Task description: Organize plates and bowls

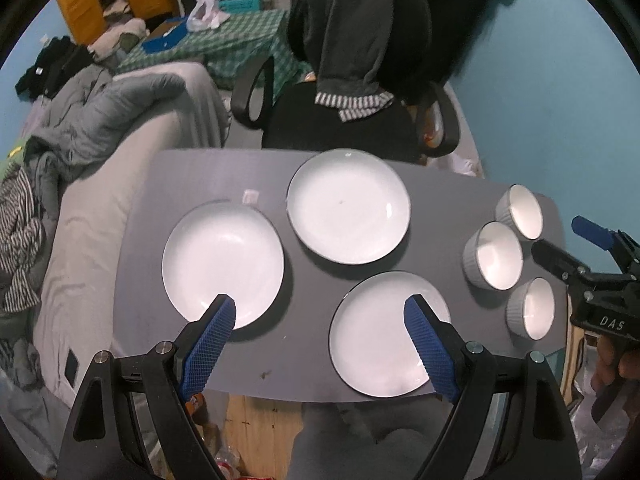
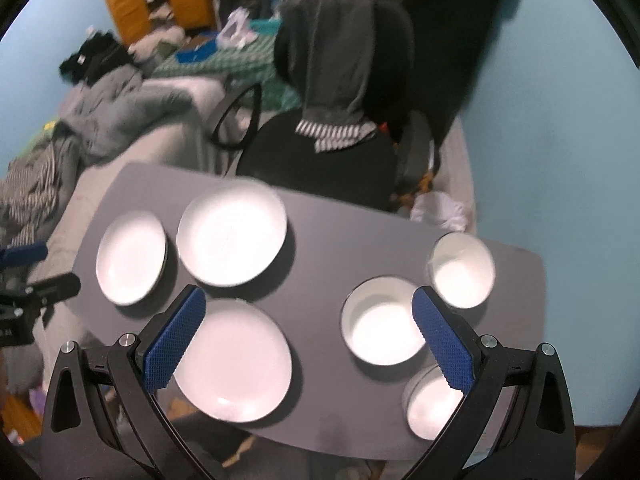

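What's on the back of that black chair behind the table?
A dark grey towel with a striped end hangs over the black chair. It covers most of the backrest, so nothing beneath it shows.

White plates (image 1: 348, 206) with thin dark rims sit on the grey worktop (image 1: 304, 280). The bowls (image 1: 494, 256) are white inside, grey and ribbed outside. Each gripper (image 1: 320, 312) is black with blue textured pads (image 1: 212, 340). The wall (image 1: 540, 80) is light blue, the cloth (image 1: 224, 40) green-checked.
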`<act>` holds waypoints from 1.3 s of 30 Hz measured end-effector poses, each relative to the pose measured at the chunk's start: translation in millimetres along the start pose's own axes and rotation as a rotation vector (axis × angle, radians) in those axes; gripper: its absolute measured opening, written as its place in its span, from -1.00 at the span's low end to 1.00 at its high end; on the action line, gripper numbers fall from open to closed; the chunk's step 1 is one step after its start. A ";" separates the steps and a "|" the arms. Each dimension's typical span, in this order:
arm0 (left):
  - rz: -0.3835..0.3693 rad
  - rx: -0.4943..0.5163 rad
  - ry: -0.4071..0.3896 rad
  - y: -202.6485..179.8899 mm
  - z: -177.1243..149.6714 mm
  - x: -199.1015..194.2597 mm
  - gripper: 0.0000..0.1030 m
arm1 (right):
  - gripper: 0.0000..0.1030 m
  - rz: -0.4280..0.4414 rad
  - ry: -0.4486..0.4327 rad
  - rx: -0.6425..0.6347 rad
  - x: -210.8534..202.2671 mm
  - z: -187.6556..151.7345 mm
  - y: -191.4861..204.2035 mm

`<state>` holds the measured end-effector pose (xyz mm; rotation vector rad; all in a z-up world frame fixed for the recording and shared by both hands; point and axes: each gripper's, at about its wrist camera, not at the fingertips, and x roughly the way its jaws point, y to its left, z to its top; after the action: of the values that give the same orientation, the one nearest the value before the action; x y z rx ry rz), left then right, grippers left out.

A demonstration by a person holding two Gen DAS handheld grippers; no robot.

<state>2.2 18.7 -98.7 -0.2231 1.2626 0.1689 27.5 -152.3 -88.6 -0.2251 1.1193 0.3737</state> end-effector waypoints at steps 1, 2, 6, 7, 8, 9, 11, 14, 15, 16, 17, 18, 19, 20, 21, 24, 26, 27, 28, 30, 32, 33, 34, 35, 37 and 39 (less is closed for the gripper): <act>0.002 -0.004 0.003 0.8 -0.7 3.7 0.70 | 0.96 0.017 0.027 -0.014 10.1 -1.8 1.3; 0.001 -0.010 0.008 2.4 -2.9 10.2 0.70 | 0.96 0.029 0.041 -0.020 16.0 -3.5 2.0; 0.003 -0.018 0.039 5.7 -8.5 30.0 0.70 | 0.96 0.078 0.100 -0.048 42.6 -9.7 4.5; 0.006 -0.020 0.050 6.4 -11.0 37.6 0.70 | 0.96 0.085 0.108 -0.054 49.5 -11.7 6.9; 0.010 -0.023 0.064 7.1 -13.6 43.9 0.70 | 0.96 0.092 0.122 -0.062 58.3 -14.3 8.5; 0.009 -0.025 0.071 7.7 -15.1 48.5 0.70 | 0.96 0.091 0.136 -0.069 67.7 -17.2 9.9; 0.005 -0.029 0.089 8.6 -19.3 62.4 0.70 | 0.96 0.087 0.165 -0.082 81.0 -21.8 10.4; 0.011 -0.029 0.120 9.0 -27.9 80.2 0.70 | 0.96 0.096 0.207 -0.088 102.7 -31.2 10.1; 0.008 -0.029 0.128 9.0 -30.9 86.6 0.70 | 0.96 0.103 0.226 -0.085 110.0 -35.3 9.3; 0.004 -0.031 0.132 10.3 -32.9 91.8 0.70 | 0.96 0.113 0.238 -0.084 113.8 -36.8 10.0; 0.001 -0.038 0.145 10.3 -36.4 99.5 0.70 | 0.96 0.124 0.255 -0.083 119.3 -40.4 9.6; 0.001 -0.043 0.161 9.4 -39.1 103.4 0.70 | 0.96 0.130 0.261 -0.083 121.5 -42.6 10.8; -0.006 -0.047 0.171 9.7 -41.0 108.3 0.70 | 0.96 0.142 0.267 -0.086 125.9 -46.3 10.2; -0.023 -0.054 0.182 9.2 -43.8 114.0 0.70 | 0.96 0.146 0.273 -0.088 128.1 -48.0 10.5; -0.025 -0.056 0.186 9.6 -46.2 116.2 0.70 | 0.96 0.146 0.279 -0.091 130.4 -49.1 11.7; -0.021 -0.047 0.201 5.8 -49.4 127.2 0.70 | 0.96 0.147 0.301 -0.098 140.7 -52.7 12.7; -0.008 -0.038 0.208 3.6 -51.0 133.5 0.70 | 0.93 0.152 0.318 -0.102 146.4 -54.8 11.1; -0.005 -0.035 0.213 2.6 -51.8 136.6 0.70 | 0.89 0.154 0.320 -0.104 148.3 -56.0 12.2; -0.005 -0.032 0.217 1.4 -52.3 139.3 0.70 | 0.88 0.159 0.327 -0.107 150.4 -57.4 10.9; -0.005 -0.030 0.222 -1.3 -53.0 143.1 0.70 | 0.88 0.158 0.338 -0.113 155.1 -59.4 10.1; -0.003 -0.021 0.225 -3.6 -53.0 148.7 0.70 | 0.87 0.160 0.345 -0.116 159.0 -62.4 7.9; 0.003 -0.019 0.231 -3.8 -54.4 151.9 0.70 | 0.82 0.166 0.349 -0.117 160.6 -63.3 6.5; 0.006 -0.017 0.238 -4.9 -54.9 155.0 0.70 | 0.80 0.173 0.355 -0.118 162.9 -64.5 6.4; 0.007 -0.017 0.244 -5.1 -54.7 158.2 0.70 | 0.79 0.176 0.362 -0.119 164.3 -65.6 5.5; 0.004 -0.019 0.251 -7.4 -56.3 164.0 0.70 | 0.71 0.184 0.368 -0.121 168.5 -68.5 6.8; 0.000 -0.024 0.253 -2.0 -57.0 164.9 0.70 | 0.62 0.195 0.375 -0.122 169.7 -70.5 6.4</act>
<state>-1.1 2.5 -272.4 -0.2714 1.5128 0.1588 31.4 -141.5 -272.1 -0.3023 1.4956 0.5907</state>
